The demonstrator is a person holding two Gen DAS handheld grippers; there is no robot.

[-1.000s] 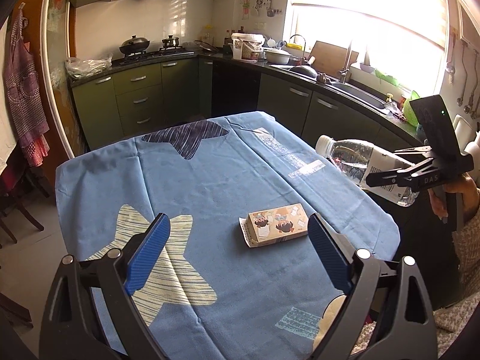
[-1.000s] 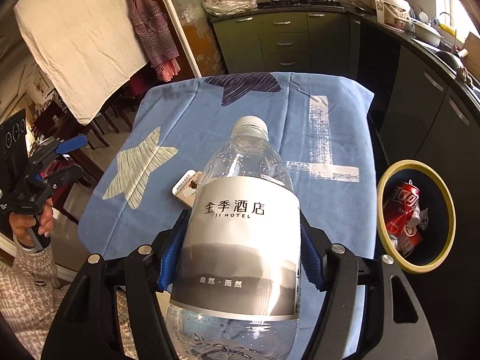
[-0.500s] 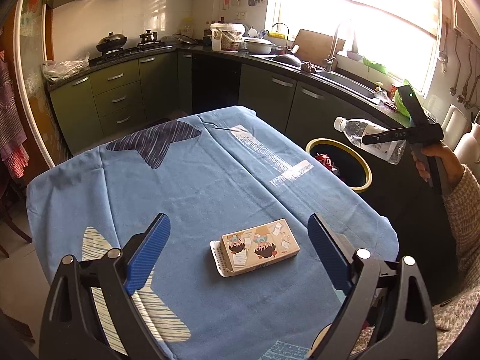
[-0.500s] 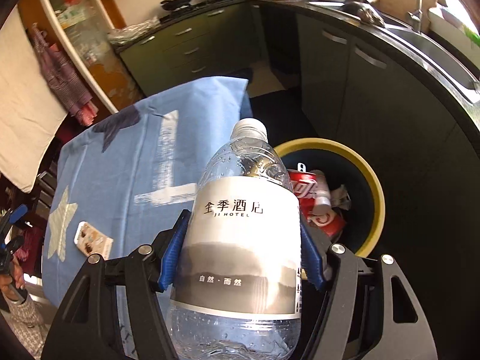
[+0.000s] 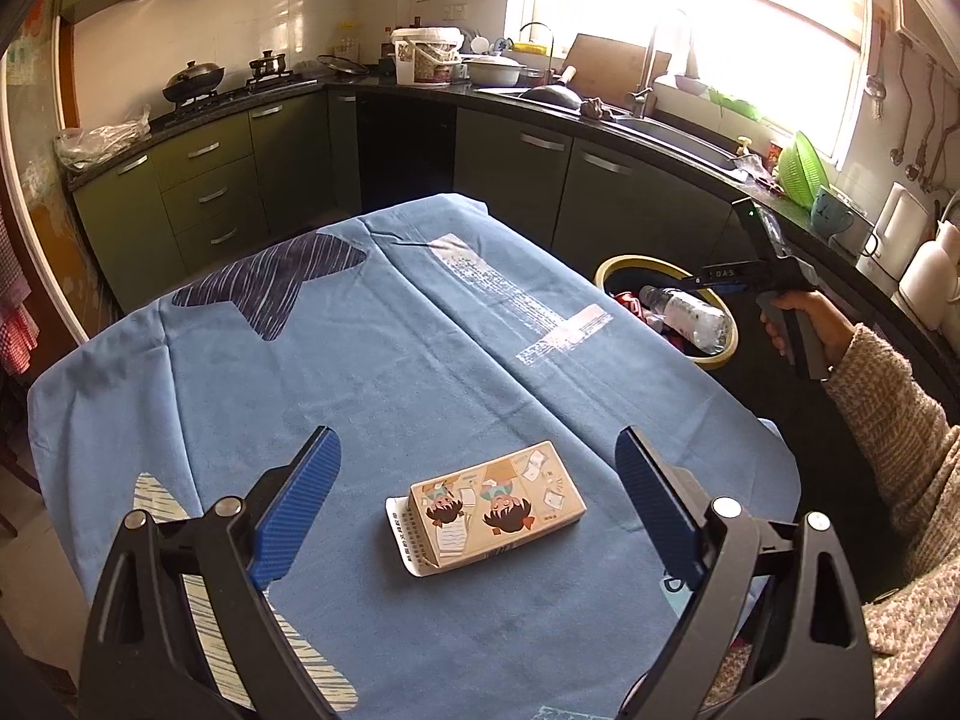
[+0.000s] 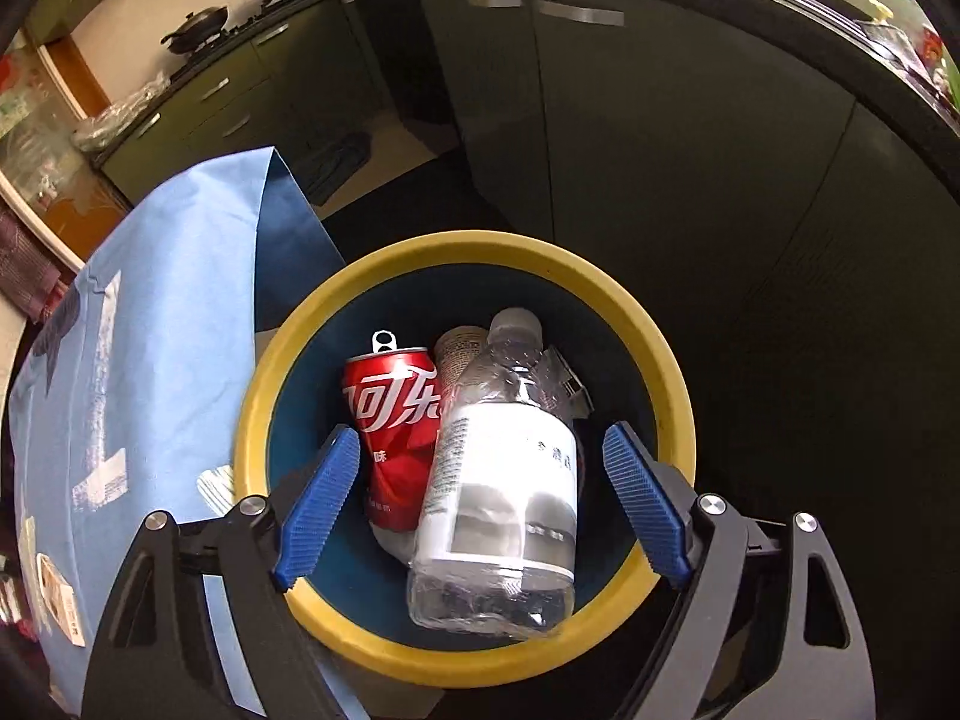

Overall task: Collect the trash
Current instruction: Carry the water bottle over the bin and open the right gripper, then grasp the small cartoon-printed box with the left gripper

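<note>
Over the yellow-rimmed bin (image 6: 672, 396) beside the table: right gripper (image 6: 480, 504) has jaws opening, blue pads clear of the water bottle (image 6: 498, 480) on both sides, so nothing is pinched. The bottle sits cap-first inside the rim with its base up near the near lip, leaning on the red cola can (image 6: 393, 426) and other scraps. Risk 1: it looks only half seated; if the base hangs on the rim it could tip out onto the floor, and a jaw pulled back low could snag it. Risk 2: the bin is already crowded, so the next item may perch on top rather than drop in. Left gripper (image 5: 474, 498) is spread wide above the small illustrated carton (image 5: 498, 507) on the blue tablecloth (image 5: 360, 360), pads well to either side, no contact. The carton lies skewed to the jaw line with a paper flap sticking out at one end; closing as-is could catch a corner and spin it, or pinch only the flap. Right wrist view shows bin contents and pad-to-bottle clearance; left wrist view can't. Left wrist view shows the carton up close, the hand (image 5: 804, 324) on the right tool, and the bottle angled in the bin from the side; in the right view the carton is just a sliver at the frame edge.
</note>
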